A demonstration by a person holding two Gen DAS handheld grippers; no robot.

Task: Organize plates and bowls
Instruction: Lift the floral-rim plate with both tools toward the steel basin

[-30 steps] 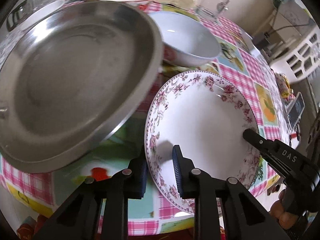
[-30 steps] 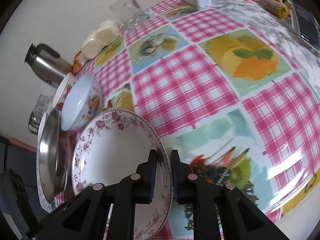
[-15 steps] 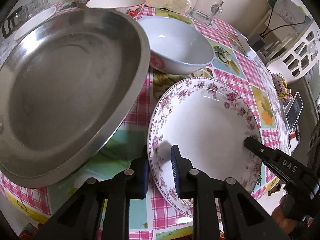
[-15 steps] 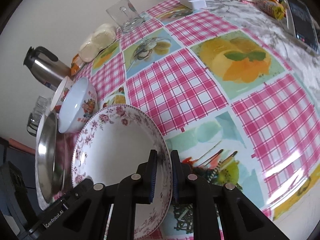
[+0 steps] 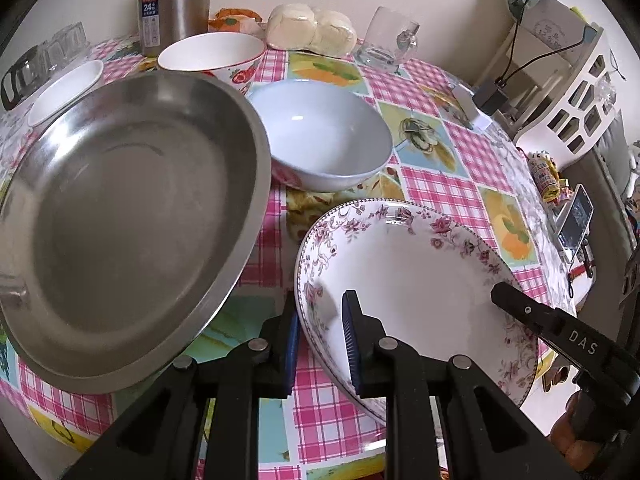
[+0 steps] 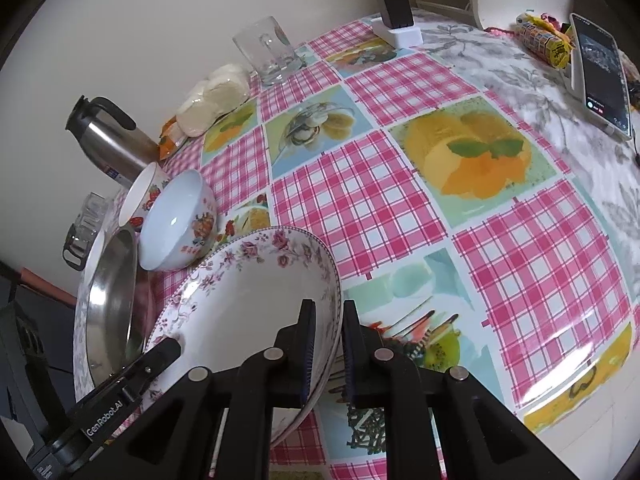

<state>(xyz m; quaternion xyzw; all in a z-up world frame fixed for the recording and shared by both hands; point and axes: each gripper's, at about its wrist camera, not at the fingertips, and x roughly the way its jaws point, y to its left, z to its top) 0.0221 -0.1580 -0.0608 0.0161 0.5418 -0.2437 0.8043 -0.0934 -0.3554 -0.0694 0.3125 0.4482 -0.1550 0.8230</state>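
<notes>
A white plate with a pink floral rim (image 5: 412, 280) is held between both grippers above the checked tablecloth (image 5: 440, 196). My left gripper (image 5: 320, 332) is shut on its left rim. My right gripper (image 6: 328, 344) is shut on the opposite rim, and one right finger (image 5: 520, 312) shows over the plate's far side. The floral plate (image 6: 248, 300) sits tilted, its right side off the cloth. A large steel plate (image 5: 120, 220) lies just left of it. Behind stand a white bowl (image 5: 320, 136), a strawberry-print bowl (image 5: 212, 56) and a small white dish (image 5: 64, 88).
At the back by the wall are a steel flask (image 5: 172, 0), wrapped buns (image 5: 312, 28) and a glass mug (image 5: 392, 40). A phone (image 6: 600, 76), a charger block (image 6: 396, 20) and a snack pack (image 6: 540, 36) lie far right. A white basket (image 5: 572, 92) stands beyond the table.
The floral plate has risen a little from the cloth, with both grippers still on its rims. The left view has tipped up, bringing the flask into sight.
</notes>
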